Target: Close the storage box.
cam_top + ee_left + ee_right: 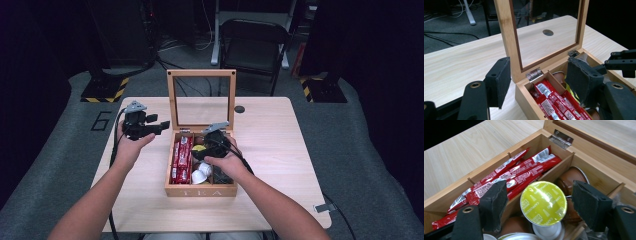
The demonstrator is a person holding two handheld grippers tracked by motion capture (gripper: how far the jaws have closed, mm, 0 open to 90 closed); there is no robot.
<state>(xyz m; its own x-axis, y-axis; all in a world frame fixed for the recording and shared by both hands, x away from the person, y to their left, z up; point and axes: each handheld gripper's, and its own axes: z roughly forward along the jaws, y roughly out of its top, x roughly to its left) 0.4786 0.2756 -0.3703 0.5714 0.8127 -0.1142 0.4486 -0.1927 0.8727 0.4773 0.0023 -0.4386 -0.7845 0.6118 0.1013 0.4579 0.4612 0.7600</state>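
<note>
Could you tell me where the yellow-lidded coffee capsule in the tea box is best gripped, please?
Probably across the round rim of the yellow-lidded capsule, coming down from above. Its foil lid faces up, slightly tilted, on other capsules in the middle compartment of the tea box. The right hand-held gripper already has an open jaw on each side, clear of the rim.

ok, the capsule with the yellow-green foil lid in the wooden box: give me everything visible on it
The round coffee capsule with the yellow-green foil lid sits in the middle compartment of the wooden tea box, tilted so its lid faces the right gripper. The shiny foil carries faint print reading CAPPUCCINO. It rests on brown and white-rimmed capsules below and beside it, next to the divider that fences off the red stick sachets. The right gripper's black jaws flank it, open, pads apart from it. Its body is hidden.
</note>
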